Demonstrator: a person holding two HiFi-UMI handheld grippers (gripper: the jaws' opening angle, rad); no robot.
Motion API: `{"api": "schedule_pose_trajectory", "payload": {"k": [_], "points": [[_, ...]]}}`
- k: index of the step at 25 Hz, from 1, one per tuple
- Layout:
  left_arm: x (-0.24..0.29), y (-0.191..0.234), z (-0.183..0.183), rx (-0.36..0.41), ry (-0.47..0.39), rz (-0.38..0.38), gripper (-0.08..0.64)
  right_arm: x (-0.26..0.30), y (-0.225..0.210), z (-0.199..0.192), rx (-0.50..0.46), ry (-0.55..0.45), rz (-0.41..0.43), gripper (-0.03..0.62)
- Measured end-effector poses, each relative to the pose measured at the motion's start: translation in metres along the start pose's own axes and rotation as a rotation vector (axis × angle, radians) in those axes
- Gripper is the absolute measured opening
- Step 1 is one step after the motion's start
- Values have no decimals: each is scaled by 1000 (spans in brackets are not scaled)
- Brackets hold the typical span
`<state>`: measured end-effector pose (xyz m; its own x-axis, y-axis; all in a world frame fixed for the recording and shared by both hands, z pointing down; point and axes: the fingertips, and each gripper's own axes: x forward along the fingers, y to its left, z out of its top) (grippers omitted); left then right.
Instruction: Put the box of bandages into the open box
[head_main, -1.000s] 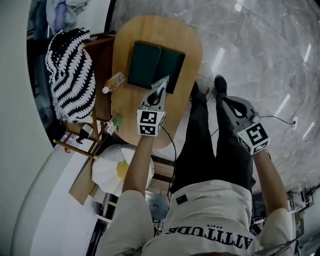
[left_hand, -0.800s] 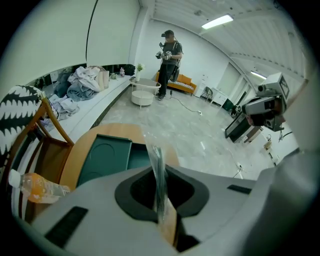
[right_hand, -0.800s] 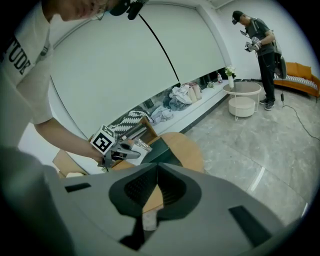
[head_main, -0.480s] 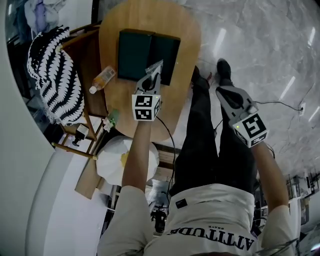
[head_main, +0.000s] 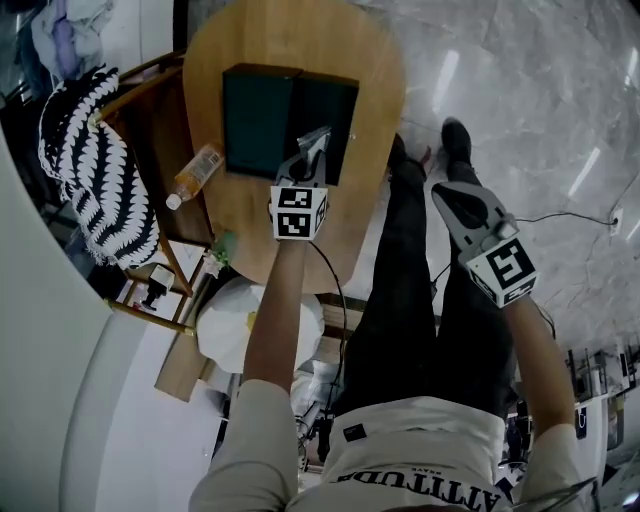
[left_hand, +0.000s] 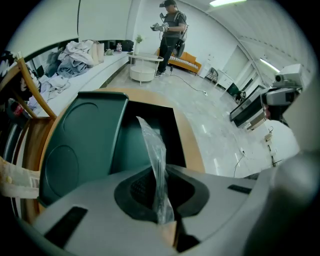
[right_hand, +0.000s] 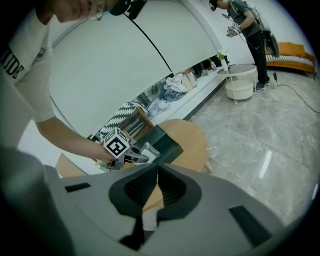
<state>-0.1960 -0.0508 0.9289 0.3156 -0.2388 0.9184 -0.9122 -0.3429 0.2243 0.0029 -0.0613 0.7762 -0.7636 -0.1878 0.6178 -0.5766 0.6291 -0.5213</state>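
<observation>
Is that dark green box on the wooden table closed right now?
No, the dark green box lies open on the wooden table, its two halves spread flat side by side.

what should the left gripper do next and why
Probably lower the left gripper into the darker half of the open box, then let go. It is shut on the clear-wrapped pack, which hangs over that half and is apparently not yet inside.
</observation>
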Motion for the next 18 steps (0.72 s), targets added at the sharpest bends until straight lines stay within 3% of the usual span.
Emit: {"api": "schedule_pose_trajectory", "payload": {"k": [11,17,18], "points": [[43,-12,2,31,65,-61,38,6,-10,-11,31,3,6,21],[54,-10,-1,-9,96,-103,44,9,-18,-15,46,2,0,21],[55,-9,-1,-9,99,-98,70,10,-18,-15,48,2,0,21]]}}
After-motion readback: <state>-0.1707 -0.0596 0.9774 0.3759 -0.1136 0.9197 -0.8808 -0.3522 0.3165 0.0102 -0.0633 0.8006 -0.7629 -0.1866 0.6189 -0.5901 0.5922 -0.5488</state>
